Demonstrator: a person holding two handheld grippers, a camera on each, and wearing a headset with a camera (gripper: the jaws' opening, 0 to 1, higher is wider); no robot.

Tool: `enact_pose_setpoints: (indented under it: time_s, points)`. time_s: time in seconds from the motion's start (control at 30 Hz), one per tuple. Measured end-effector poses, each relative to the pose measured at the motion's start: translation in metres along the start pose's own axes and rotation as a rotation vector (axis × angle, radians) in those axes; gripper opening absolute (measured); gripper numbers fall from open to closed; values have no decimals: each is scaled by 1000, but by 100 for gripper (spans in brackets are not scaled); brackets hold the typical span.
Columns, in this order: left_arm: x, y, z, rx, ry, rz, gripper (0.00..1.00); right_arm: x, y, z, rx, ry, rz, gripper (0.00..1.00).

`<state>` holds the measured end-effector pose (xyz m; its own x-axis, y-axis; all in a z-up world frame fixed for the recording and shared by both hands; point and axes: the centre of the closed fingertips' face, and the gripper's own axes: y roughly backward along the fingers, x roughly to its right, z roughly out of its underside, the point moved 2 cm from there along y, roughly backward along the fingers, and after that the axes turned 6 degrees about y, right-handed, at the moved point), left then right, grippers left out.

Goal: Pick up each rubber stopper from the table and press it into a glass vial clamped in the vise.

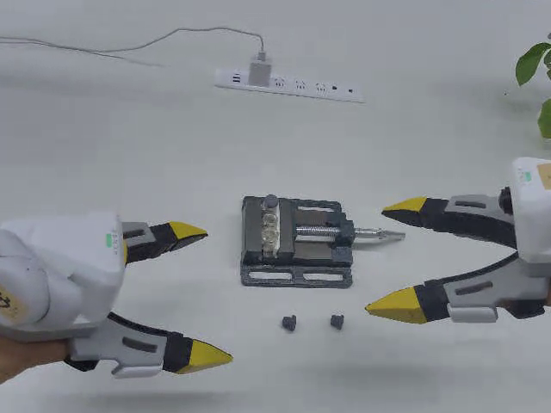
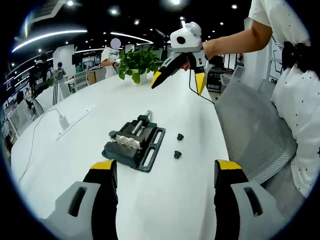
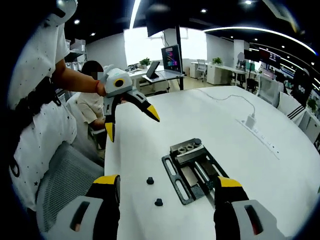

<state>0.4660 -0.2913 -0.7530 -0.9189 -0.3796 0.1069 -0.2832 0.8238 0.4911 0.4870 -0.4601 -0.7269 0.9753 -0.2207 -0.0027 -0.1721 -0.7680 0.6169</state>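
Left gripper (image 1: 219, 293) and right gripper (image 1: 374, 257) open, empty; advise squaring jaws over stopper (image 1: 337, 321) between vise (image 1: 297, 258) and bench's (image 1: 129, 155) near edge

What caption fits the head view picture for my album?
Left tool and right tool, both open, flank a vise holding vials; two stoppers lie on the table.

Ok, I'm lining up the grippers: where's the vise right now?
Head view: the vise sits mid-table between the left gripper and right gripper, two loose stoppers just on its near side.
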Motion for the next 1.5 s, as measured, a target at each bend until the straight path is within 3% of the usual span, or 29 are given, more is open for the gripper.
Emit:
enact_pose_setpoints:
  time_s: [0.47, 0.67, 0.93, 1.2, 1.27, 1.5]
  points:
    - [7, -18, -2, -100, -81, 42, 74, -3, 8, 42, 42, 27, 21, 96]
    - [8, -31, 0, -149, -123, 74, 69, -4, 6, 59, 40, 21, 16, 97]
    - [12, -51, 7, -220, -201, 141, 53, -1, 10, 66, 58, 0, 36, 96]
    - [11, -74, 18, -282, -218, 163, 32, -1, 14, 72, 70, -22, 46, 95]
    - [12, -79, 22, -299, -243, 170, 29, -2, 15, 74, 71, -28, 48, 95]
    - [17, -97, 34, -341, -246, 200, 23, -2, 18, 78, 73, -41, 51, 95]
